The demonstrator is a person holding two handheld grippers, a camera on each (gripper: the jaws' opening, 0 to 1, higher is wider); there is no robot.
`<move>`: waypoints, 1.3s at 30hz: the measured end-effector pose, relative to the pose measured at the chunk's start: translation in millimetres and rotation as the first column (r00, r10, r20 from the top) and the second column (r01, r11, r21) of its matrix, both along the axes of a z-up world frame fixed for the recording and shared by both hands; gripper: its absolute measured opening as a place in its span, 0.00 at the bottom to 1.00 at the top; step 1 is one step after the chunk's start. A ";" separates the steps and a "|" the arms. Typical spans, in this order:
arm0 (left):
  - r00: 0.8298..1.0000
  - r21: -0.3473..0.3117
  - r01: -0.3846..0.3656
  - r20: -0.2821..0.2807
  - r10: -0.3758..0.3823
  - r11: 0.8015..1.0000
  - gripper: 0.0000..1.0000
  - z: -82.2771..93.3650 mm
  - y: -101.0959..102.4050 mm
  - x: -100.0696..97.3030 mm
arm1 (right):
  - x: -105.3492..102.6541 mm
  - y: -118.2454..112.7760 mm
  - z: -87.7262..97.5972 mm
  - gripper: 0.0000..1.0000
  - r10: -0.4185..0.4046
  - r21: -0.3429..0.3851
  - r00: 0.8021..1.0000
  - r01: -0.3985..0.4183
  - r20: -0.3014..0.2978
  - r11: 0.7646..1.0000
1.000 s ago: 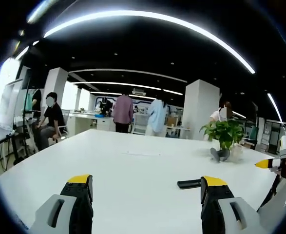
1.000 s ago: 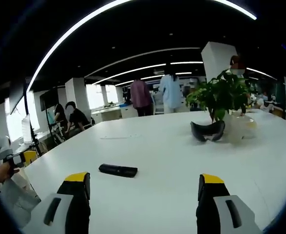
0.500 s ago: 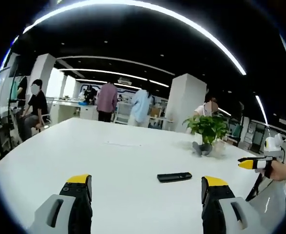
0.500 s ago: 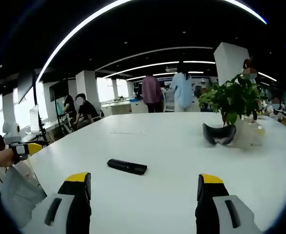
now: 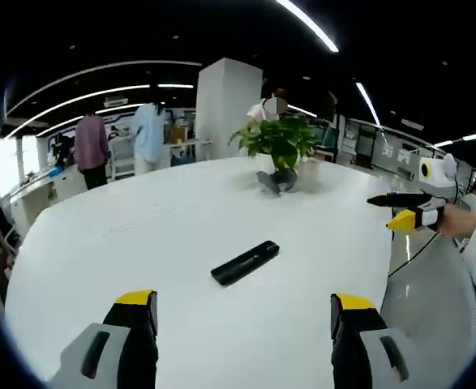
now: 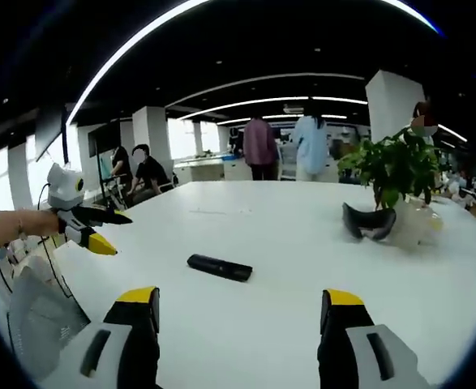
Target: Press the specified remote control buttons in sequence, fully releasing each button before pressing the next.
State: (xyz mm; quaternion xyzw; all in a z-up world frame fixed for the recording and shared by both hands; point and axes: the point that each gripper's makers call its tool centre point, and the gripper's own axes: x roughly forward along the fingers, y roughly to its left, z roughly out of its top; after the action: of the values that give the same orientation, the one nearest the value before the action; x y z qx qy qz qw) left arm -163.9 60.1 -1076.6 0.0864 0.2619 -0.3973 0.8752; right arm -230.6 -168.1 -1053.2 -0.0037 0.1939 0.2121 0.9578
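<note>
Both hand-held grippers hang released above the near edge of the white bench (image 5: 100, 243), each with its 2 yellow-tipped jaws spread wide and nothing between them. In the left gripper view the left hand-held gripper (image 5: 242, 312) points across the bench at the black remote control (image 5: 245, 262), which lies flat and slanted on the bare top, well apart from the jaws and a little left of their midline. At the right of that view the right hand-held gripper (image 5: 405, 211) shows held in a hand (image 5: 455, 220) beyond the bench edge. In the right gripper view the right hand-held gripper (image 6: 239, 308) faces the same remote control (image 6: 220, 267), lying near the middle of the bench, left of centre and clear of both jaws. The left hand-held gripper (image 6: 100, 228) comes in from the left of that view, held in a hand (image 6: 23, 222) beside the bench edge. On the far right of the bench stands a potted green plant (image 6: 398, 166), with a dark curved object (image 6: 368, 223) resting just beside it. Beyond the bench, 2 people (image 6: 286, 146) stand with their backs turned, and another person (image 6: 148, 172) sits at the far left.
</note>
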 end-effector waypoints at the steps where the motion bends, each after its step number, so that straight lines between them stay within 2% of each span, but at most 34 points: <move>1: 1.000 0.010 0.021 -0.023 -0.020 1.000 0.93 -3.4 -4.6 5.9 | -2.4 -0.5 0.1 0.78 0.005 -0.007 1.000 -0.005 -0.004 1.000; 4: 0.995 0.022 0.071 -0.067 -0.070 0.997 0.93 -9.8 -16.0 17.8 | -6.2 -3.3 1.4 0.75 0.006 -0.024 1.000 -0.006 0.001 1.000; 7: 0.987 0.092 0.132 -0.103 -0.122 0.987 0.93 -21.2 -23.3 26.3 | -9.1 -7.7 2.1 0.73 0.001 -0.028 1.000 -0.001 -0.001 1.000; 9: 0.977 0.150 0.188 -0.131 -0.169 0.971 0.93 -30.6 -28.4 29.6 | -11.1 -10.5 2.4 0.71 -0.001 -0.025 1.000 0.001 -0.001 1.000; 11: 0.968 0.180 0.234 -0.133 -0.212 0.955 0.91 -35.6 -34.5 34.1 | -12.4 -12.6 1.5 0.69 -0.003 -0.028 1.000 0.002 -0.004 1.000; 14: 0.946 0.241 0.310 -0.176 -0.273 0.920 0.91 -46.8 -43.9 41.2 | -15.5 -16.9 -0.6 0.65 0.000 -0.029 1.000 0.000 -0.010 1.000; 16: 0.939 0.243 0.327 -0.191 -0.285 0.913 0.90 -49.8 -50.1 46.4 | -17.5 -18.5 -1.0 0.60 0.012 -0.028 1.000 -0.012 -0.009 1.000; 18: 0.926 0.228 0.349 -0.229 -0.299 0.909 0.87 -54.3 -57.6 51.0 | -19.8 -18.4 -0.8 0.53 0.027 -0.019 1.000 -0.027 -0.012 0.999; 20: 0.905 0.222 0.381 -0.286 -0.314 0.897 0.82 -60.9 -63.4 52.7 | -22.7 -17.2 0.5 0.45 0.046 -0.006 0.999 -0.046 -0.011 0.999; 21: 0.897 0.241 0.399 -0.303 -0.322 0.885 0.78 -64.2 -63.6 54.2 | -24.3 -16.9 0.1 0.42 0.054 -0.002 0.998 -0.054 -0.015 0.999; 22: 0.889 0.278 0.422 -0.315 -0.333 0.863 0.75 -69.1 -63.4 58.7 | -26.8 -16.7 -1.3 0.39 0.062 0.000 0.998 -0.062 -0.025 0.998; 23: 0.890 0.304 0.425 -0.314 -0.332 0.853 0.72 -72.6 -64.3 64.7 | -28.9 -17.0 -2.6 0.36 0.067 -0.001 0.997 -0.067 -0.030 0.998; 28: 0.880 0.330 0.436 -0.351 -0.320 0.837 0.66 -85.3 -73.2 78.1 | -34.9 -17.9 -8.3 0.31 0.085 -0.012 0.995 -0.086 -0.053 0.996; 29: 0.876 0.343 0.444 -0.360 -0.321 0.828 0.63 -88.2 -73.3 79.2 | -36.1 -19.0 -9.8 0.30 0.086 -0.020 0.995 -0.088 -0.058 0.996; 31: 0.865 0.400 0.473 -0.379 -0.329 0.785 0.61 -97.2 -70.5 81.4 | -37.2 -20.8 -10.8 0.29 0.087 -0.027 0.994 -0.088 -0.060 0.996; 32: 0.850 0.407 0.504 -0.390 -0.354 0.762 0.60 -101.0 -73.5 79.4 | -38.0 -22.4 -11.4 0.27 0.089 -0.032 0.994 -0.091 -0.063 0.995; 33: 0.849 0.391 0.501 -0.394 -0.351 0.772 0.60 -102.3 -78.0 78.5 | -39.4 -24.5 -11.3 0.26 0.091 -0.042 0.994 -0.094 -0.062 0.995; 35: 0.839 0.390 0.514 -0.416 -0.351 0.764 0.60 -107.0 -81.6 77.6 | -41.7 -28.3 -10.4 0.22 0.097 -0.058 0.994 -0.101 -0.055 0.993; 37: 0.829 0.454 0.546 -0.410 -0.379 0.704 0.58 -112.7 -78.2 79.5 | -42.7 -32.1 -11.0 0.19 0.098 -0.061 0.994 -0.101 -0.056 0.993; 38: 0.823 0.492 0.564 -0.403 -0.401 0.663 0.57 -116.6 -76.6 80.2 | -43.2 -33.6 -11.7 0.18 0.098 -0.061 0.994 -0.101 -0.058 0.993; 39: 0.813 0.514 0.581 -0.405 -0.418 0.632 0.56 -119.1 -75.3 79.6 | -43.3 -35.1 -12.6 0.17 0.097 -0.065 0.993 -0.101 -0.063 0.993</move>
State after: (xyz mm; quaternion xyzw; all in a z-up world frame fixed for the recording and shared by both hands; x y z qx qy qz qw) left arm -84.3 -15.1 -1195.7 0.3863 0.4489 -0.5250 0.6112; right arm -273.9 -203.2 -1065.8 -0.0394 0.2289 0.2528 0.9392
